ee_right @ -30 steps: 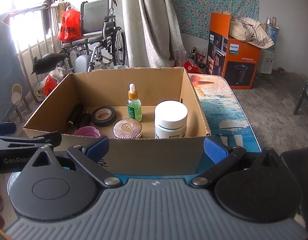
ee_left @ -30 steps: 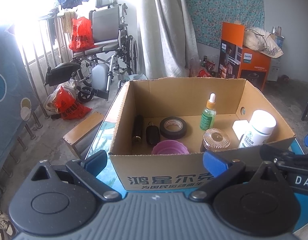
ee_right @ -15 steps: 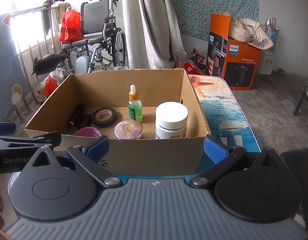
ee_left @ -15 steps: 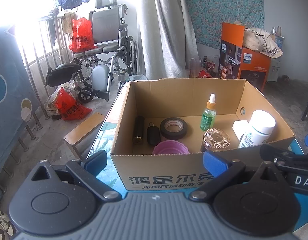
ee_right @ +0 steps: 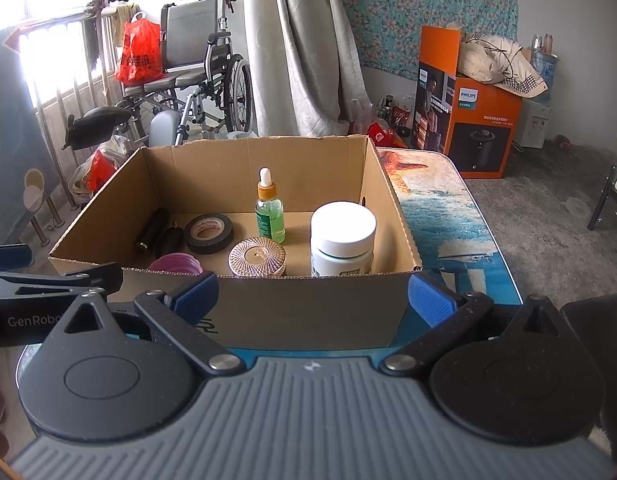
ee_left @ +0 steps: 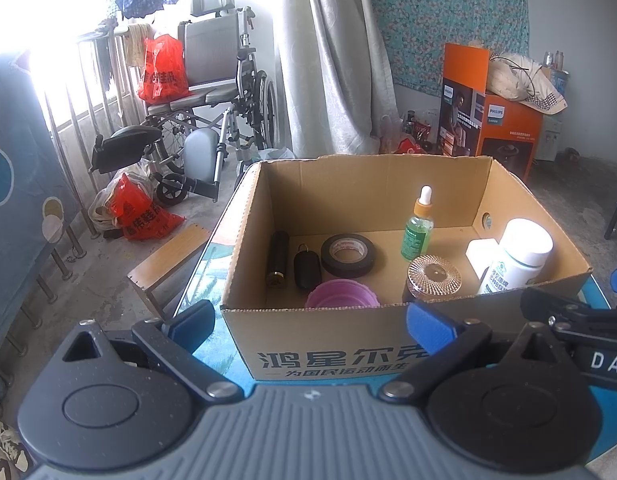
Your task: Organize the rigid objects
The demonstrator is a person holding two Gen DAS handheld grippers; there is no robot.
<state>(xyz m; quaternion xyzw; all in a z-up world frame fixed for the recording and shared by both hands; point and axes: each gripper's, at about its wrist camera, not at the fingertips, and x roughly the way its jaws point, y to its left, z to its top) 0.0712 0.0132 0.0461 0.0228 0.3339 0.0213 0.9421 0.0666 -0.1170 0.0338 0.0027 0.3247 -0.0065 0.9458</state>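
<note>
An open cardboard box (ee_left: 332, 344) (ee_right: 308, 316) stands on a blue printed table. Inside it are a black tape roll (ee_left: 348, 255) (ee_right: 209, 233), a green dropper bottle (ee_left: 418, 226) (ee_right: 270, 210), a white-lidded jar (ee_left: 518, 254) (ee_right: 343, 238), a ribbed glass jar (ee_left: 434, 280) (ee_right: 257, 257), a pink bowl (ee_left: 342, 294) (ee_right: 176, 263), a black cylinder (ee_left: 277, 258) (ee_right: 152, 230) and a small black fob (ee_left: 307, 266). My left gripper (ee_left: 310, 320) and right gripper (ee_right: 312, 296) are both open and hold nothing, each in front of the box's near wall.
The table top (ee_right: 440, 216) stretches right of the box. On the floor behind are a wheelchair (ee_left: 216, 92), red bags (ee_left: 144, 212), a wooden bench (ee_left: 168, 256), a curtain (ee_left: 328, 60) and an orange carton (ee_right: 468, 120).
</note>
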